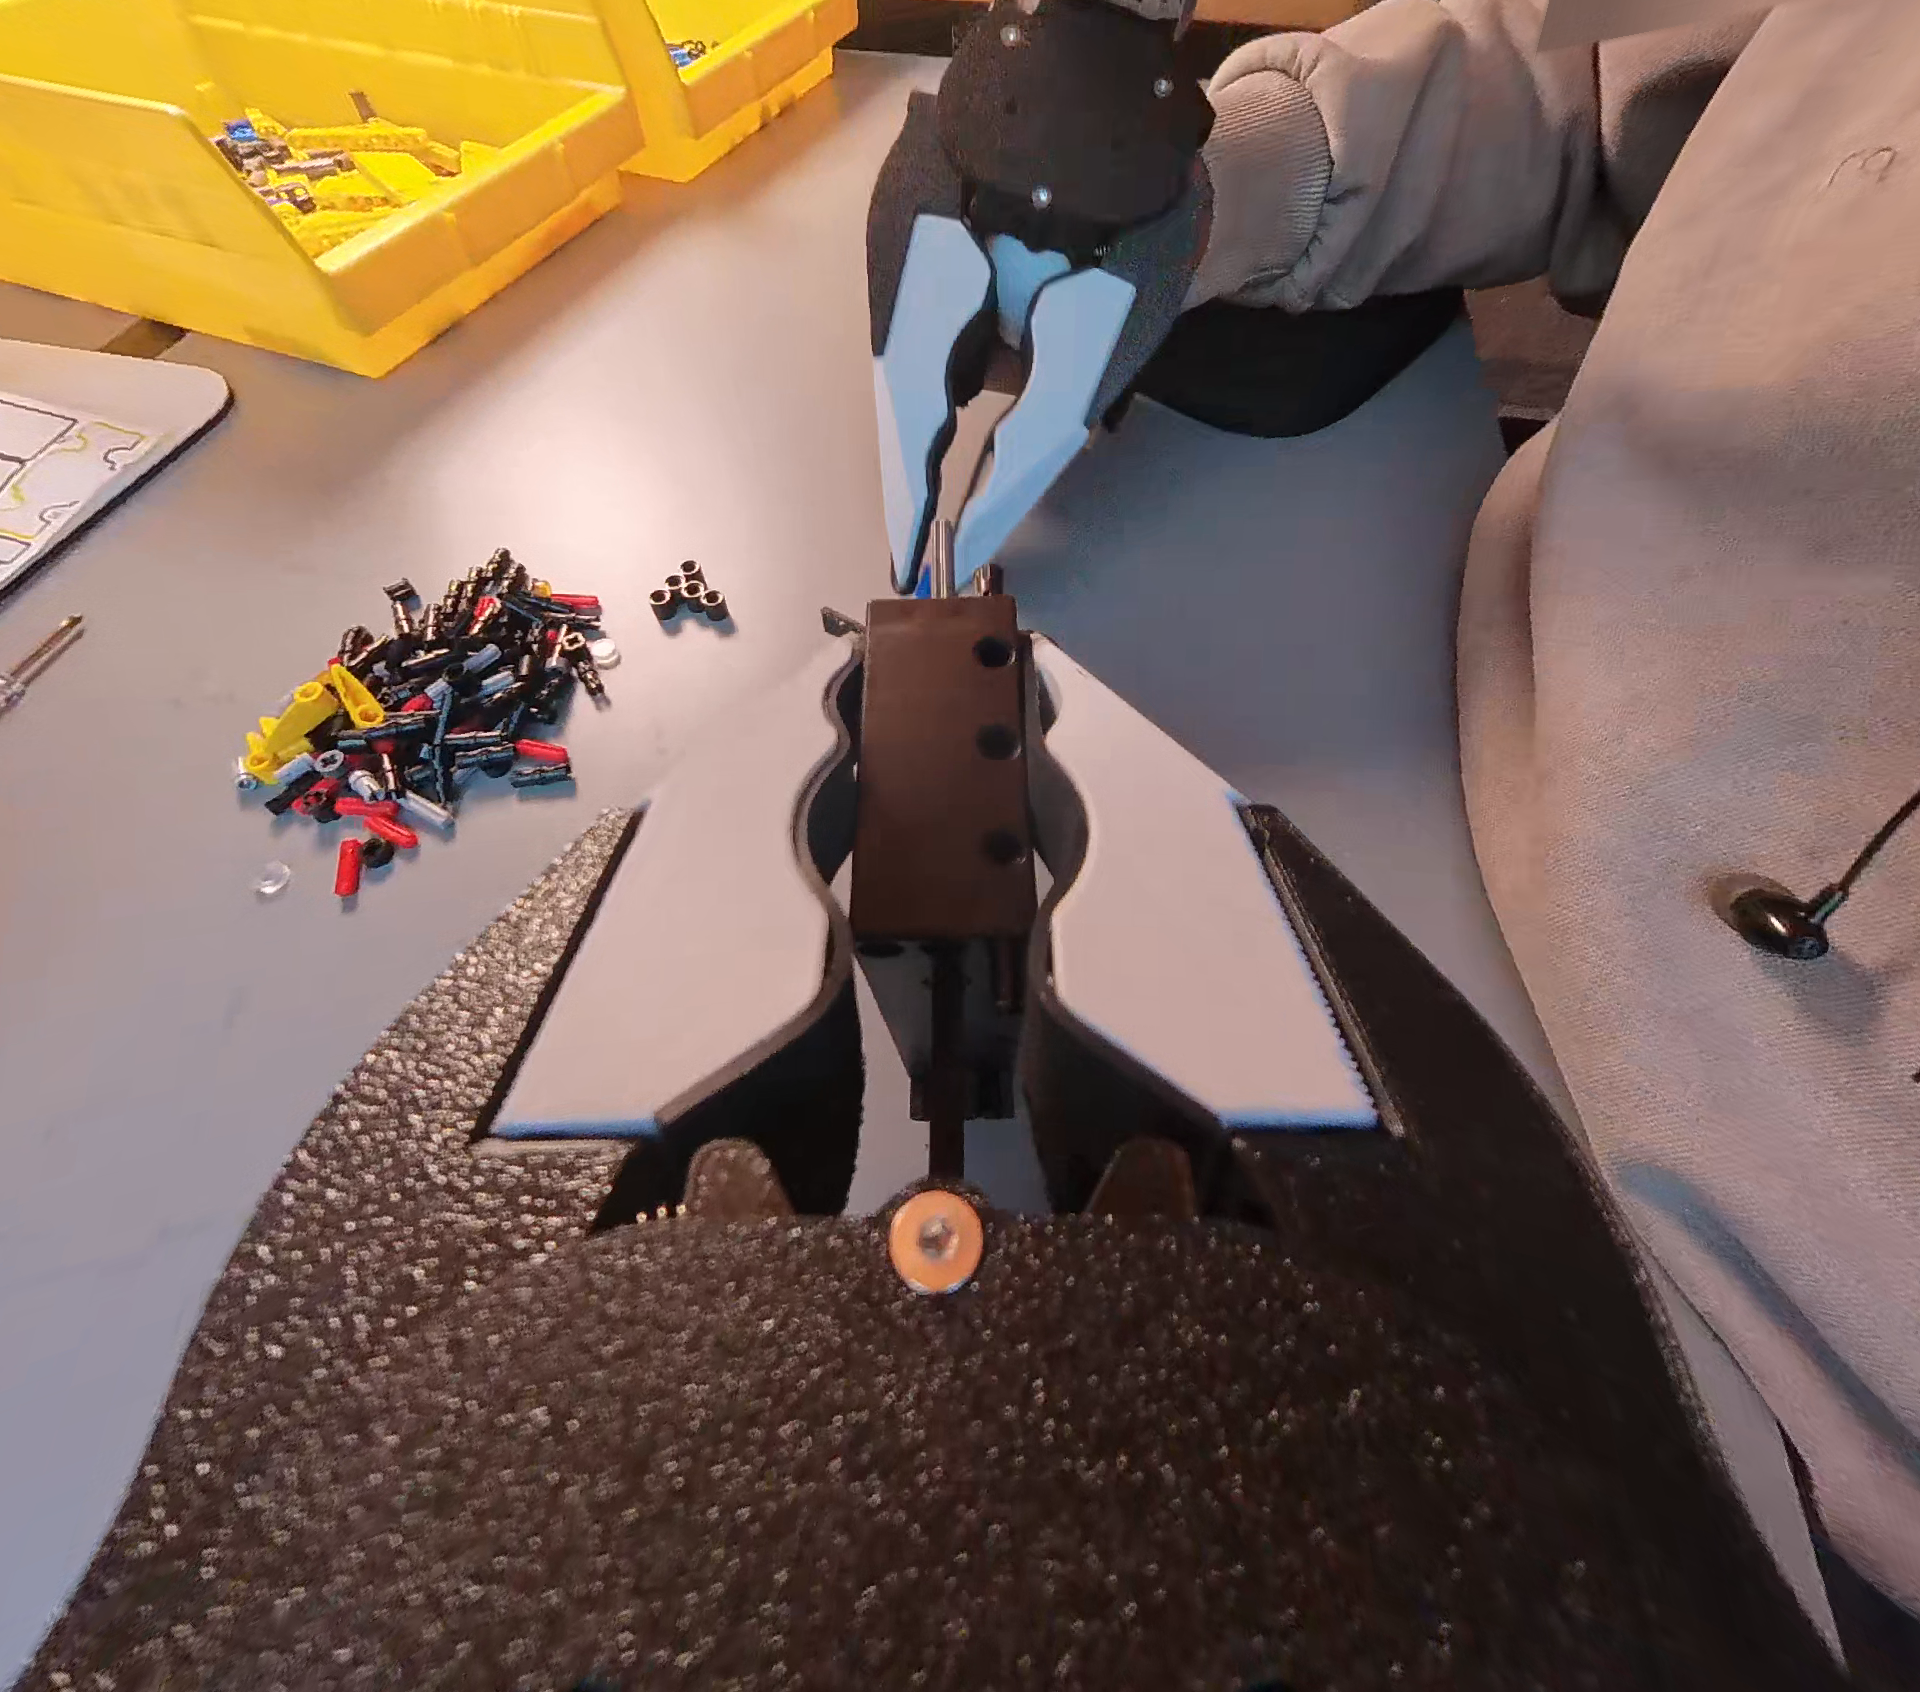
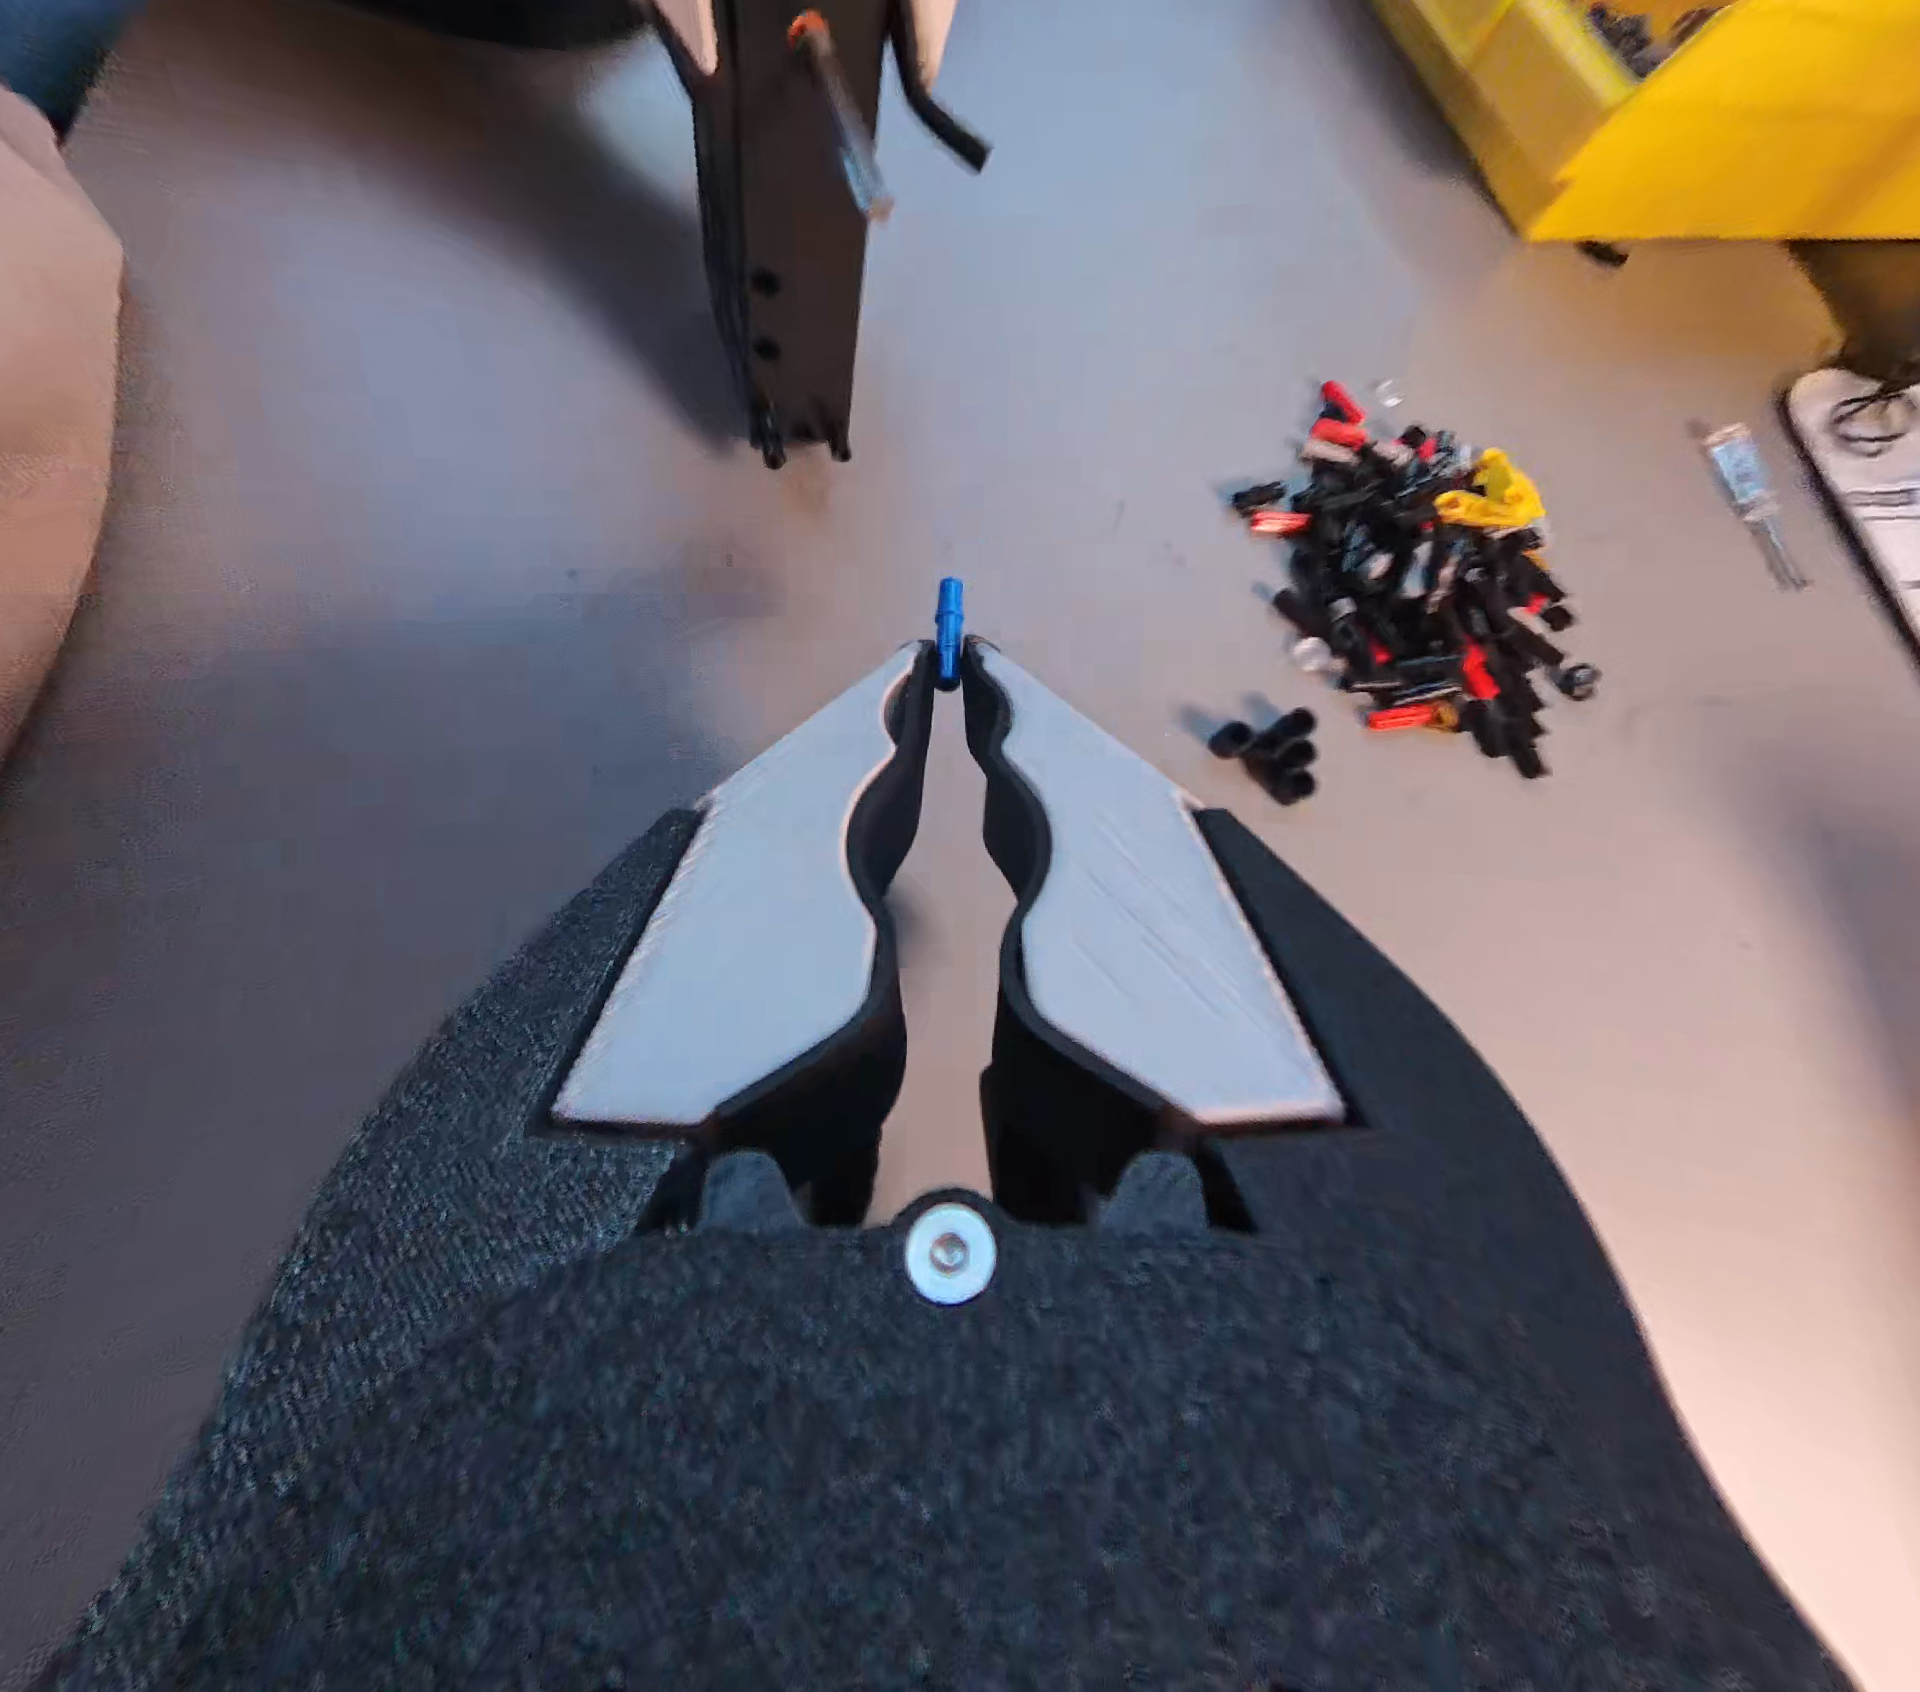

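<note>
My left gripper (image 1: 940, 655) is shut on a dark block assembly (image 1: 935, 790) with a row of round holes in its side and holds it above the grey table (image 1: 623, 447). A grey axle (image 2: 842, 115) with an orange end and a bent black piece (image 2: 940, 120) stick out of the assembly (image 2: 790, 240). My right gripper (image 2: 948, 655) is shut on a small blue pin (image 2: 948, 629) at its fingertips. In the left wrist view the right gripper (image 1: 940, 572) points down at the assembly's far end, close to it. The right wrist view shows a short gap between pin and assembly.
A pile of small black, red and yellow parts (image 1: 416, 707) (image 2: 1413, 593) lies on the table, with a small cluster of black bushes (image 1: 689, 598) (image 2: 1273, 754) beside it. Yellow bins (image 1: 312, 84) (image 2: 1662, 32) stand behind. A printed sheet (image 1: 73, 447), a metal tool (image 2: 1751, 499) and a person's grey sleeve (image 1: 1403, 136) are nearby.
</note>
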